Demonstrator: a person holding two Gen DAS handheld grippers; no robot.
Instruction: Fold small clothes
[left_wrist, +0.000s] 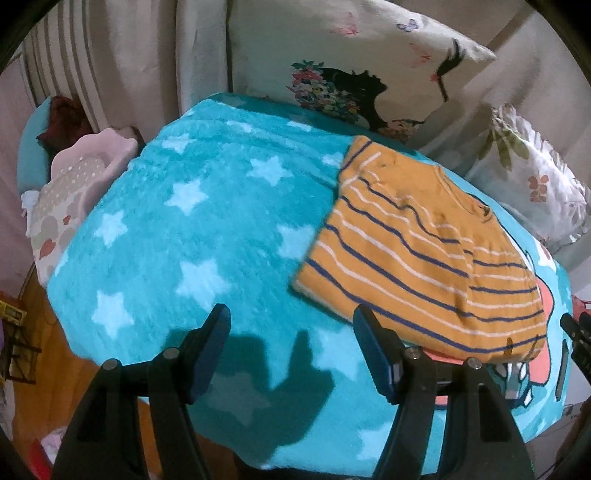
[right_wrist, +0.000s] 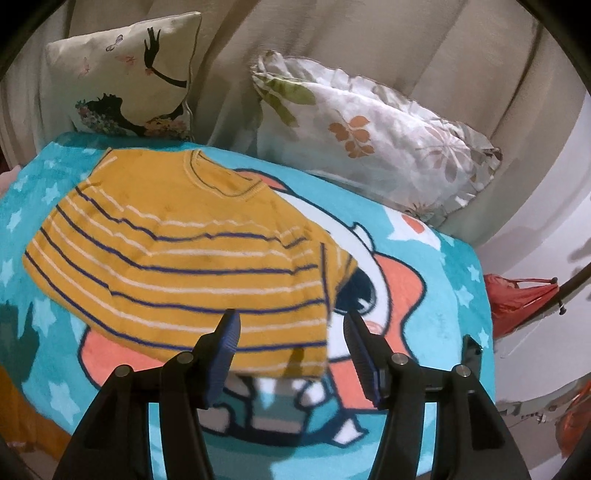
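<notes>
Striped shirt lies folded on the star blanket, at my twelve o'clock. Left gripper and right gripper both released, empty. I judge a fold finished; next calls for regrasping the hem at six.

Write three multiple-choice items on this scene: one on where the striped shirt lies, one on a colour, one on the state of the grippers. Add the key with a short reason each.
1. Where does the shirt lie?
A. on the blanket
B. on the floor
C. on a pillow

2. What colour is the shirt's ground?
A. green
B. mustard yellow
C. pink

3. How does the left gripper stand?
A. shut on the shirt
B. shut on a pillow
C. open, holding nothing

Key:
1 A, it lies flat on the starred teal blanket.
2 B, mustard with blue and white stripes.
3 C, only blanket shows between its fingers; the right gripper is open too.
</notes>
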